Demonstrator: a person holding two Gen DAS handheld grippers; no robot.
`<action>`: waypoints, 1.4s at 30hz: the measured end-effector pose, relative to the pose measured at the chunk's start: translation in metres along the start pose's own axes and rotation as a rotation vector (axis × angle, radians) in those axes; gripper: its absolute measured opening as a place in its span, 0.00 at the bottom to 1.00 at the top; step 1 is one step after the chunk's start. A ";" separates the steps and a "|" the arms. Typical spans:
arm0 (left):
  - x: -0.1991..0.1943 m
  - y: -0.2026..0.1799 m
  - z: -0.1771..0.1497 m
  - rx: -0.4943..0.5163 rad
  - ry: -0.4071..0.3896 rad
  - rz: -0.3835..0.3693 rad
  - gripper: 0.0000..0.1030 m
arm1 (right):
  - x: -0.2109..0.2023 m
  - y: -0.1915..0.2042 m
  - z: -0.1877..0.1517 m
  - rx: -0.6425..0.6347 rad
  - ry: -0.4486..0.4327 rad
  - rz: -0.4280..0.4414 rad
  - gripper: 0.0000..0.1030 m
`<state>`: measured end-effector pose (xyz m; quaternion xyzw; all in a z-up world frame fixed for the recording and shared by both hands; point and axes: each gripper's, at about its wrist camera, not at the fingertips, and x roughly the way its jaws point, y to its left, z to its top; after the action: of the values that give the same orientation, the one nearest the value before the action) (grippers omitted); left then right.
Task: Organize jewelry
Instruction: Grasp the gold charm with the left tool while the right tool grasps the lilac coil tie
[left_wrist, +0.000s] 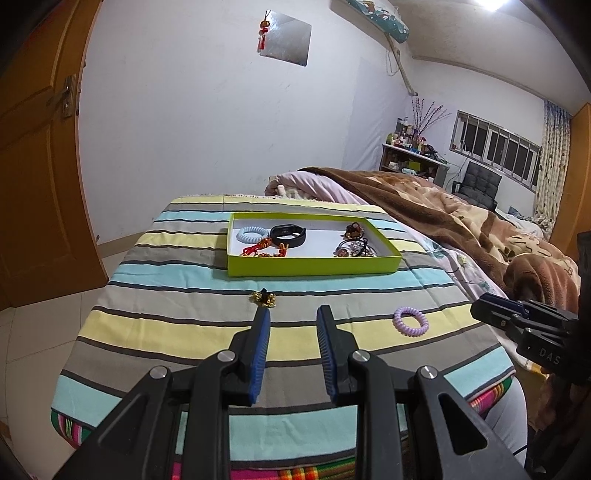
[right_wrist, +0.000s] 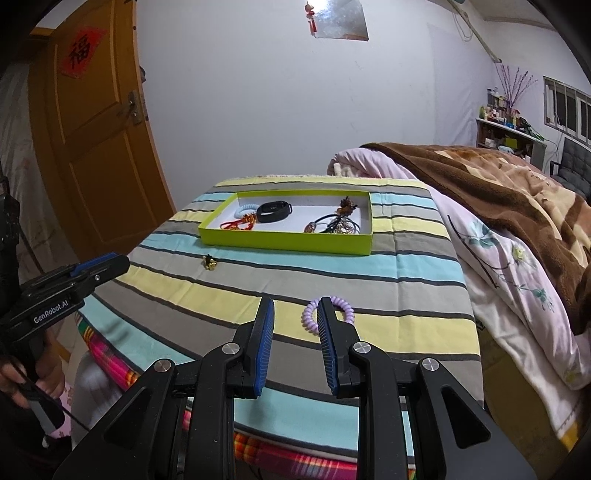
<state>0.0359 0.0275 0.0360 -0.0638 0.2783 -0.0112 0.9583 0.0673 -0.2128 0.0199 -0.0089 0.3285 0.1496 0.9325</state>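
Near the right gripper (right_wrist: 295, 308), open wide and empty, lies the purple hair tie (right_wrist: 328, 314); a crooked pinch could flick it away.

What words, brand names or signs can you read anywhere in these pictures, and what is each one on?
"GenRobot.AI" is on the side of the left tool, seen from the right wrist view.
"DAS", cut off by the picture's edge, is on the body of the right tool, seen from the left wrist view.
"福" is on the red paper sign stuck to the wooden door.
Labels on the shelf bottles are too small to read.
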 end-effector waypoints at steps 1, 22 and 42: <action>0.003 0.001 0.001 -0.002 0.004 0.001 0.26 | 0.003 -0.001 0.000 0.002 0.007 -0.003 0.24; 0.085 0.014 0.008 -0.024 0.131 0.017 0.28 | 0.078 -0.037 -0.007 0.075 0.147 -0.044 0.24; 0.143 0.020 0.011 -0.058 0.274 0.070 0.28 | 0.116 -0.042 -0.003 0.037 0.215 -0.092 0.14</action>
<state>0.1626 0.0403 -0.0335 -0.0797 0.4089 0.0219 0.9088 0.1636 -0.2210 -0.0571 -0.0228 0.4286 0.0990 0.8978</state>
